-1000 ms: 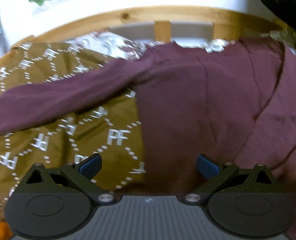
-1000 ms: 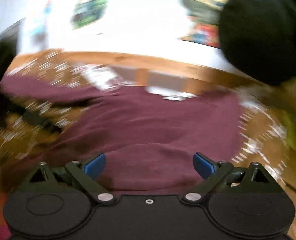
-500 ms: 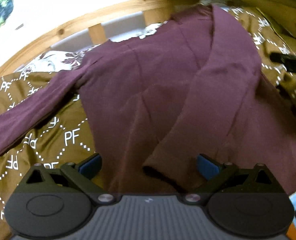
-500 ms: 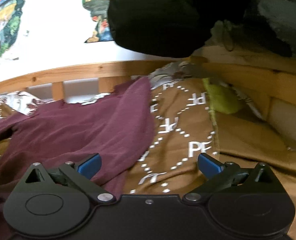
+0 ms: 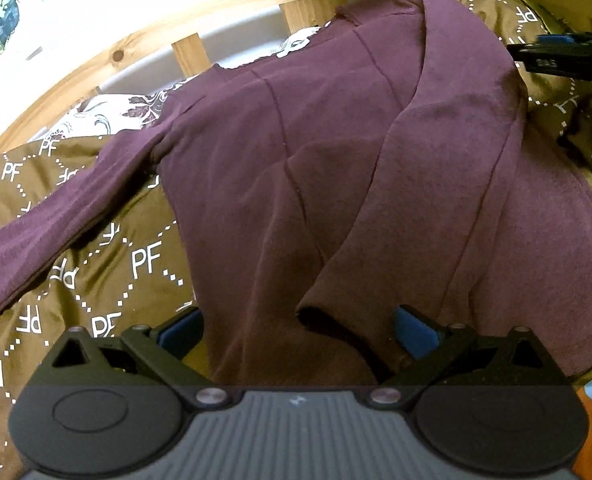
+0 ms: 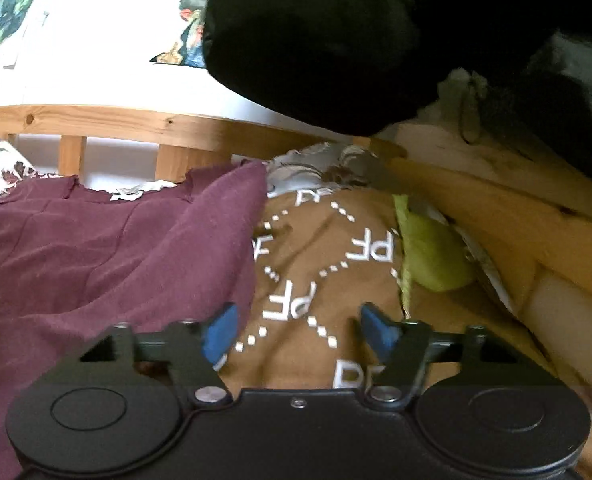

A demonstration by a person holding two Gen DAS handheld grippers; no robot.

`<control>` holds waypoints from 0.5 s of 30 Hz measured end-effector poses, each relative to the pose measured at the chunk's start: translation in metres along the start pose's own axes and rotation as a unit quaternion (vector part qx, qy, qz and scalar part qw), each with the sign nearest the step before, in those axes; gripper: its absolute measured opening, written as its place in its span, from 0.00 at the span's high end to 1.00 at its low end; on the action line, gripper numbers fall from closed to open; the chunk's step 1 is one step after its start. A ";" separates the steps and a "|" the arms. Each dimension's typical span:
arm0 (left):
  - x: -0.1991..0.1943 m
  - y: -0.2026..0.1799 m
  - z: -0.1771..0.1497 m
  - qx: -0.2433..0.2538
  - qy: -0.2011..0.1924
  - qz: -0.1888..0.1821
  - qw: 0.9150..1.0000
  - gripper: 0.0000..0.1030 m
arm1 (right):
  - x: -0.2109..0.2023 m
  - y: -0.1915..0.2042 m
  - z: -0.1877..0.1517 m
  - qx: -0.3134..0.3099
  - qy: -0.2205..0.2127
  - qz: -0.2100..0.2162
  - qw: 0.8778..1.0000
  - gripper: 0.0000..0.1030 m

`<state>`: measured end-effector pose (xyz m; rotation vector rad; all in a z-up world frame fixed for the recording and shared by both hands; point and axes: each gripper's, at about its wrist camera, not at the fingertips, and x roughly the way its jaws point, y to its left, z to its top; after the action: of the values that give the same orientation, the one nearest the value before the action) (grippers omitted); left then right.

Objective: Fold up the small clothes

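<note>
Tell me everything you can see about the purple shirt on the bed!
The purple shirt is a dark maroon, long-sleeved top of soft-looking knit with thin seams. It lies spread on the brown blanket printed with white "PF" letters, neck toward the wooden bed rail. One sleeve stretches out flat to the side; the other sleeve is folded across the body, cuff near the open left gripper. Neither gripper holds it.
</note>
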<state>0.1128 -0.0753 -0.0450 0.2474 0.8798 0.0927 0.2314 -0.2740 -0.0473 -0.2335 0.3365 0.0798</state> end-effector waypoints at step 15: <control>0.001 -0.005 0.000 0.012 -0.001 0.009 1.000 0.01 | 0.017 -0.025 0.008 0.141 -0.011 0.139 0.980 0.58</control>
<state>0.1134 -0.0801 -0.0468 0.2774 0.8777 0.1001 0.2528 -0.2953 -0.0406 0.0957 0.3525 0.3072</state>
